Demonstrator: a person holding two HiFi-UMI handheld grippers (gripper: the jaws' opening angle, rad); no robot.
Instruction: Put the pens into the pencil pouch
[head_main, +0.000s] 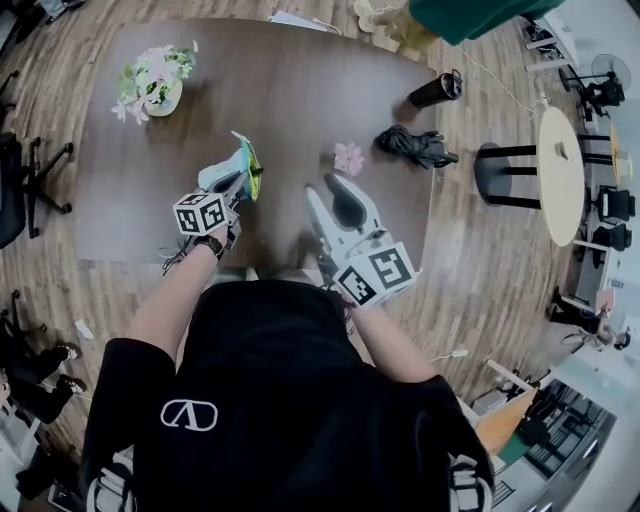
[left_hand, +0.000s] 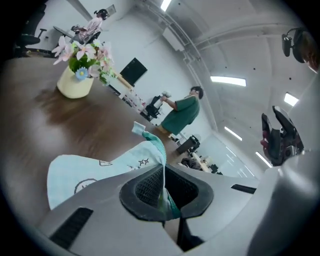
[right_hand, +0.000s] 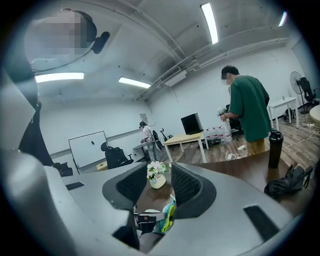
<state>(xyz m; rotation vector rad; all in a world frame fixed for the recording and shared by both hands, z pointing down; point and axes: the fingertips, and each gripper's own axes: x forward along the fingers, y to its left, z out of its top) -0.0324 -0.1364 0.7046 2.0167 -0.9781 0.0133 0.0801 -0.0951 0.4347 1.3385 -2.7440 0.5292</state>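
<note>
Mint cloth, the pouch (left_hand: 95, 170) looked light and floppy, its hem pinched in the closed jaws of the left gripper (left_hand: 162, 192) over the table (head_main: 290, 90), 5 o'clock from the vase (head_main: 165, 98); the right gripper (right_hand: 159, 186), jaws partly spread around nothing, seemed best placed to take the opposite hem.

Pale mint pencil pouch (left_hand: 90, 172) with black doodles (teal-green edging); dark brown table (head_main: 290, 100); cream vase (left_hand: 75, 84), pink-and-white flowers (left_hand: 82, 51), far left.
</note>
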